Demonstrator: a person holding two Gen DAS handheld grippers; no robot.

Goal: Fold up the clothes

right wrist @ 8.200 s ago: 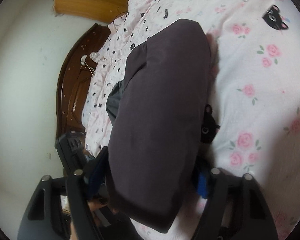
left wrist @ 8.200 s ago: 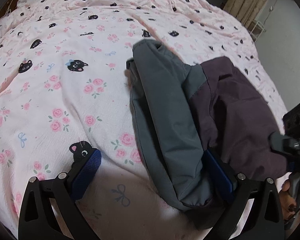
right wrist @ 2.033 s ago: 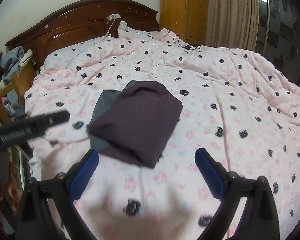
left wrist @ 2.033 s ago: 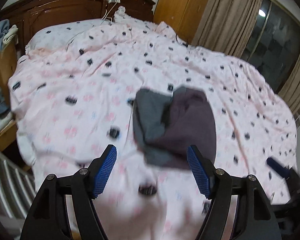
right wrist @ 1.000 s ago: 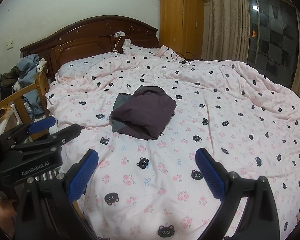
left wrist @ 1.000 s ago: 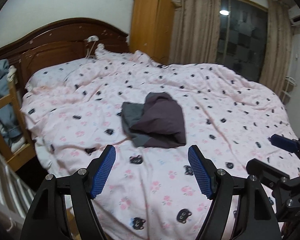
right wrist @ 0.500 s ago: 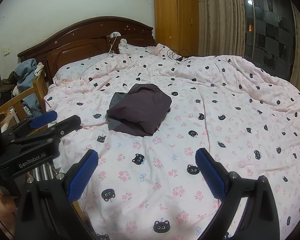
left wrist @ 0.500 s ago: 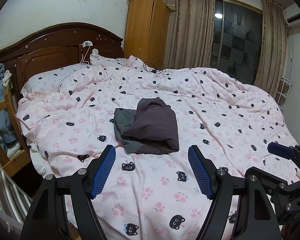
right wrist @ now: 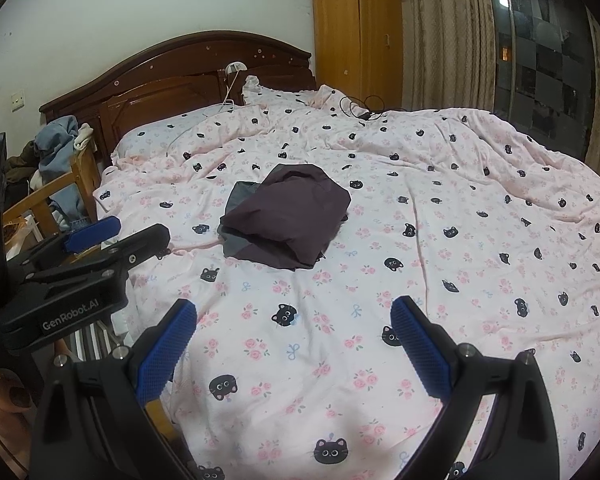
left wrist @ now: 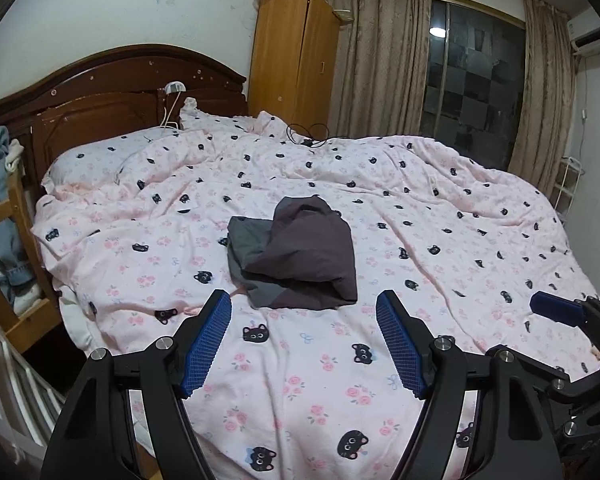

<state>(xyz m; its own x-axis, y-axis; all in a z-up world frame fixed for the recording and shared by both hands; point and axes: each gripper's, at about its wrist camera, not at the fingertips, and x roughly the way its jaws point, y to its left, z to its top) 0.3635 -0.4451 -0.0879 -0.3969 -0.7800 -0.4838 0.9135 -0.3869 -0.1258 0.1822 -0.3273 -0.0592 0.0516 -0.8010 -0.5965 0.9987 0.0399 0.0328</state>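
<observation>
A folded garment (left wrist: 296, 254) (right wrist: 286, 218), dark purple with a grey part showing on its left, lies in the middle of the bed on a pink quilt (left wrist: 440, 240) (right wrist: 460, 240) printed with black cats and roses. My left gripper (left wrist: 304, 312) hovers open well short of the garment, nothing between its blue pads. My right gripper (right wrist: 294, 320) is open too, also back near the foot of the bed and empty. The left gripper (right wrist: 96, 240) also shows at the left edge of the right wrist view.
A dark wooden headboard (left wrist: 112, 88) stands at the far end, an orange wardrobe (left wrist: 292, 56) and curtains (left wrist: 380, 48) behind it. A wooden chair (left wrist: 4, 240) draped with clothes sits left of the bed. A black cable (right wrist: 360, 108) lies on the quilt near the pillows.
Both grippers pulled back from the folded garment, which they let go and left on the bed. In the last half second the views hardly shift.
</observation>
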